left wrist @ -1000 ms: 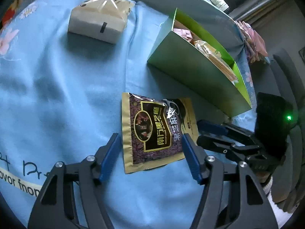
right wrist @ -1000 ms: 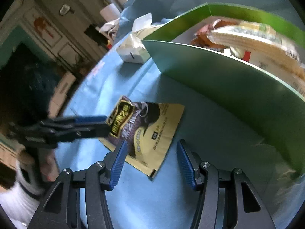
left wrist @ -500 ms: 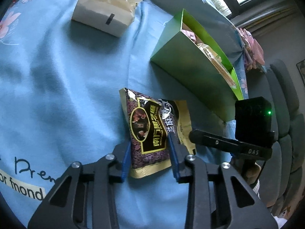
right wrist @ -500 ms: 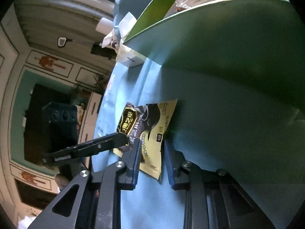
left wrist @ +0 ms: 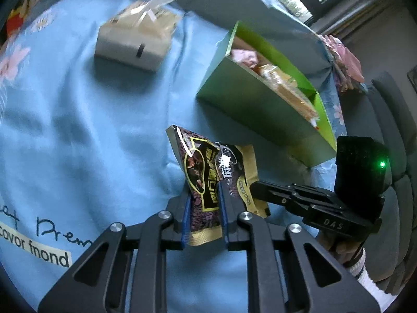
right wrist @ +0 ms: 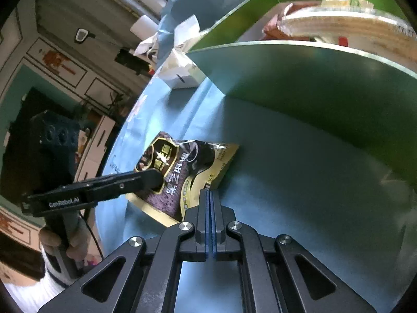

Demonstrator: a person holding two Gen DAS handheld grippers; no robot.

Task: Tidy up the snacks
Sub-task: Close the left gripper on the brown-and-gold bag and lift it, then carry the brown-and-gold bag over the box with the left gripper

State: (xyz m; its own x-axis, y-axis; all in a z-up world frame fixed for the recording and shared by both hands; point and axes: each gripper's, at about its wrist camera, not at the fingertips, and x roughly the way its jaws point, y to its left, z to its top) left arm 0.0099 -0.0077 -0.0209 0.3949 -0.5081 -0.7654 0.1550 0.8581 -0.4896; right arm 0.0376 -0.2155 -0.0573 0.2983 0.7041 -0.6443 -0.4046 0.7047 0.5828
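A gold and dark purple snack packet [left wrist: 208, 172] is lifted at its near end off the blue cloth. My left gripper [left wrist: 204, 198] is shut on its lower part. The packet also shows in the right wrist view [right wrist: 179, 172]. My right gripper [right wrist: 209, 195] is shut, its fingertips at the packet's gold corner; whether they pinch that edge is unclear. The right gripper shows in the left wrist view [left wrist: 256, 187], beside the packet. A green box [left wrist: 263, 104] with several snacks inside stands behind the packet.
A white wrapped snack pack [left wrist: 135, 41] lies at the far left on the blue cloth [left wrist: 78, 130]. The green box's front wall [right wrist: 325, 96] rises close on the right. The table edge and grey chairs [left wrist: 391, 99] are at the right.
Both grippers closed from open. The left gripper took hold of the packet and raised its near end. The right gripper moved in to the packet's corner and shut.
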